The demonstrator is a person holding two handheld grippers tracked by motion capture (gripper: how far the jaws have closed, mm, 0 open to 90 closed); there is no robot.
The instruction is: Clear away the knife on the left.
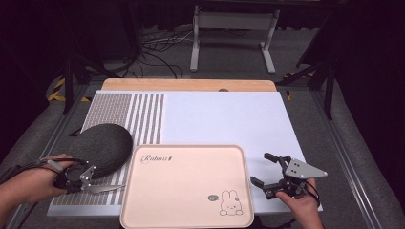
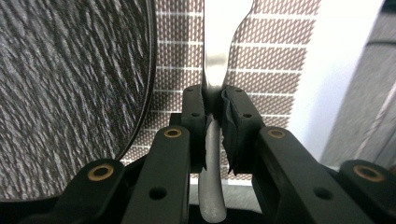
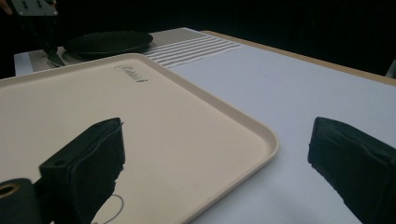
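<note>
1. A pink tray (image 1: 186,186) with a rabbit drawing (image 1: 231,204) lies at the near edge of the counter (image 1: 224,117).
2. The left claw (image 1: 88,183), just left of the tray, is clamped tight on the handle of a metal butter knife (image 2: 215,60), whose blade points toward the tray.
3. The right claw (image 1: 260,171), just right of the tray, gapes wide with nothing in it.
4. A dark textured plate (image 1: 101,148) lies just behind the left claw on a striped mat (image 1: 143,117).

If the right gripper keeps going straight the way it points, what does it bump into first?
Probably the pink tray: the right gripper is open and aimed toward its near edge, one jaw already over the rim in its own view. Depth is unclear.
</note>
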